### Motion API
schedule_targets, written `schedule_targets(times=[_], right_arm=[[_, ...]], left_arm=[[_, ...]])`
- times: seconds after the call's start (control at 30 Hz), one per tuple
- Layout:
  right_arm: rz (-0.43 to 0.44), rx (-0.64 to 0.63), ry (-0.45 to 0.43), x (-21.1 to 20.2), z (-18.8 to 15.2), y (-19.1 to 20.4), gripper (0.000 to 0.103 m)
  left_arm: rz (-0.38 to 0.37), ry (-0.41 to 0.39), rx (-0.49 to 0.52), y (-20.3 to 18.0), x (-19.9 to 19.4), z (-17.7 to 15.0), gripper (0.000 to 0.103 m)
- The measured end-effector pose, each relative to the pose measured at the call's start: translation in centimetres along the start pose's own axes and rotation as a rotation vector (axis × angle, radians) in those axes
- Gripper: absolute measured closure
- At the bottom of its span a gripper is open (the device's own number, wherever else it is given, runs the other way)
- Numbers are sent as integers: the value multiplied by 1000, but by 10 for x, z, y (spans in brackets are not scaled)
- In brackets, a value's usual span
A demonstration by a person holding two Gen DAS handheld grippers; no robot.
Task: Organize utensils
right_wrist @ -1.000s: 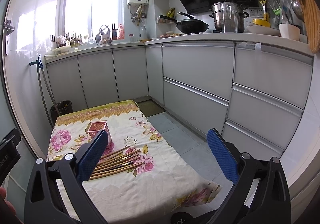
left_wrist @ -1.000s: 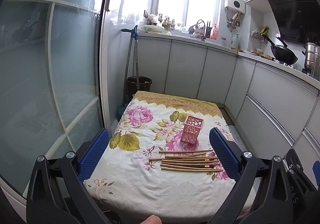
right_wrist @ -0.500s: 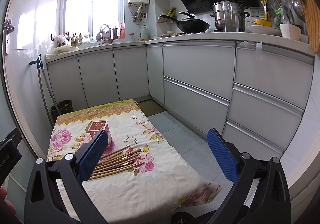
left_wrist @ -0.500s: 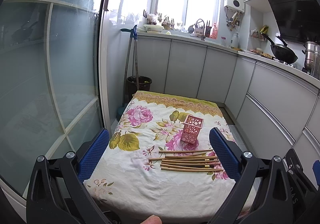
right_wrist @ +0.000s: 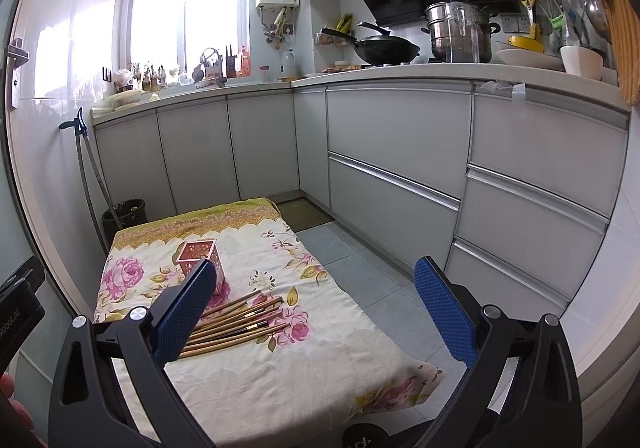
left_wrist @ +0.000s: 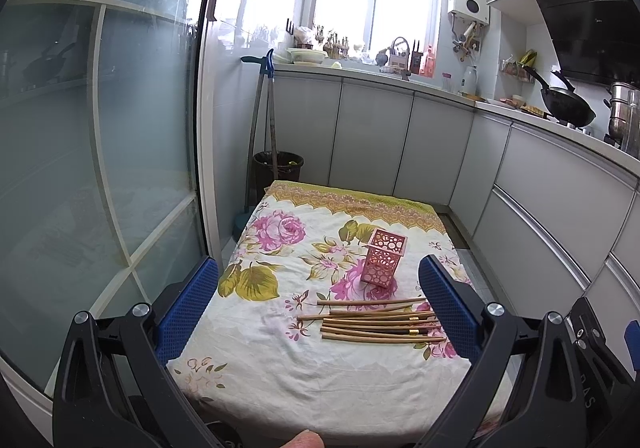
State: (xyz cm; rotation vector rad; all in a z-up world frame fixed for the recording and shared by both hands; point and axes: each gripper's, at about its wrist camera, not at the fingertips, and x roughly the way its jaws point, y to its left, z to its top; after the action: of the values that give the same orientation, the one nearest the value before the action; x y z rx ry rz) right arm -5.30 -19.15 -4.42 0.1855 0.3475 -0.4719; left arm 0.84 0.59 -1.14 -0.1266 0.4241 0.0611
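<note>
Bamboo chopsticks (left_wrist: 380, 322): one loose bundle, roughly eight to ten sticks; exact count unclear where they overlap. Lying flat, near-parallel, some with dark tips and a gold band.
Chopsticks position: at 5 o'clock of the cloth in the left wrist view; at 7 o'clock of centre in the right wrist view (right_wrist: 236, 322).
Holder (left_wrist: 383, 257): one, pink, square, pierced with round holes, upright, nothing visible inside. Sits just beyond the bundle at its 12 o'clock, apart from it.
Tabletop (left_wrist: 280, 364): one, covered by a floral cloth, white with pink roses.
Left gripper (left_wrist: 318, 310): fingers spread wide, blue pads (left_wrist: 188, 308) at 8 and 4 o'clock of the frame, holding nothing, touching nothing, above the near edge of the cloth.
Right gripper (right_wrist: 312, 308): fingers spread wide, holding nothing; left pad (right_wrist: 184, 312) overlaps the bundle and holder in view, contact not evident.
Fingertip (left_wrist: 302, 440): one, at 6 o'clock in the left wrist view.
</note>
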Motion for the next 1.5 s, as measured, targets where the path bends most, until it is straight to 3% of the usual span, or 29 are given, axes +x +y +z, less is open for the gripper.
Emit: schedule_targets(times=[0.97,1.07,1.17,1.23,1.3,1.37,1.5], right_arm=[[3,0,12,7,-5,3,6],[6,29,40,20,-8,-3,7],[3,114,109,46,-13,-23,6],[-5,191,160,67,-17,-42,7],[-23,271,205,89,-23,-62,7],[-38,324,254,112,-31,-76,7],[-50,363,354,158,-45,-89,7]], left_arm=[[1,5,5,-2,3,-1,7],[-35,29,42,-9,14,-1,7],[-145,88,212,-37,41,2,7],[-315,156,376,-64,64,-1,7],[-435,221,535,-92,89,-11,7],[-481,364,686,-122,122,-28,7],[-571,568,839,-170,187,-54,7]])
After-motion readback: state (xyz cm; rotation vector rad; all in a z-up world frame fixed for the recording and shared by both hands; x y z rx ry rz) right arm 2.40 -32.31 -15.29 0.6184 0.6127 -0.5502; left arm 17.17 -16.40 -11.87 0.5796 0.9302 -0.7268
